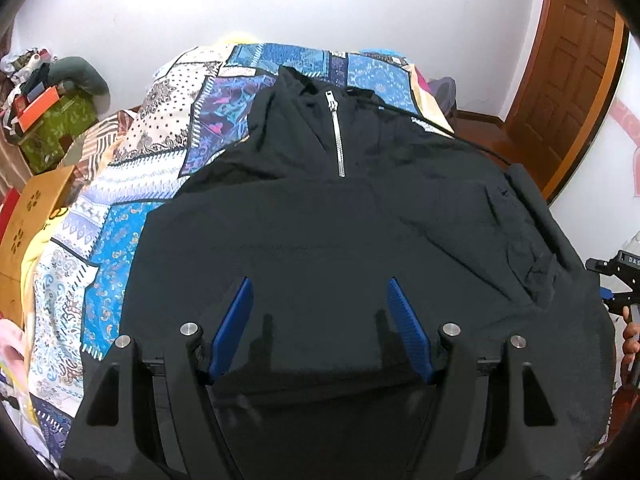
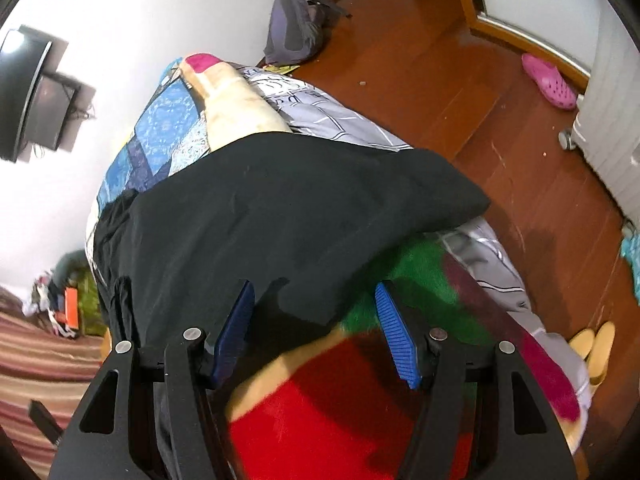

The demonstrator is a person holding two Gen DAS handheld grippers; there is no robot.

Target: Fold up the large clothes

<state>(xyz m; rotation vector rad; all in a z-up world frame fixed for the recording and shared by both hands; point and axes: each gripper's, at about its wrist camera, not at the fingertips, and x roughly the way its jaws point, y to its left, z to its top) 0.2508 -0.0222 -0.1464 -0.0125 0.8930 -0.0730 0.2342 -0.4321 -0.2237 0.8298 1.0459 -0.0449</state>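
A large black zip-neck top lies spread front-up on a patchwork bedspread, its silver zipper toward the far wall. My left gripper is open and empty, its blue pads just above the top's lower middle. In the right wrist view the same black top drapes over the bed's edge. My right gripper is open and empty; a hanging corner of the black cloth sits between its blue pads, not pinched.
A red, green and cream blanket and a grey quilt lie beneath the top. Wooden floor with a pink shoe, yellow slippers and a bag. A door stands right; cluttered boxes left.
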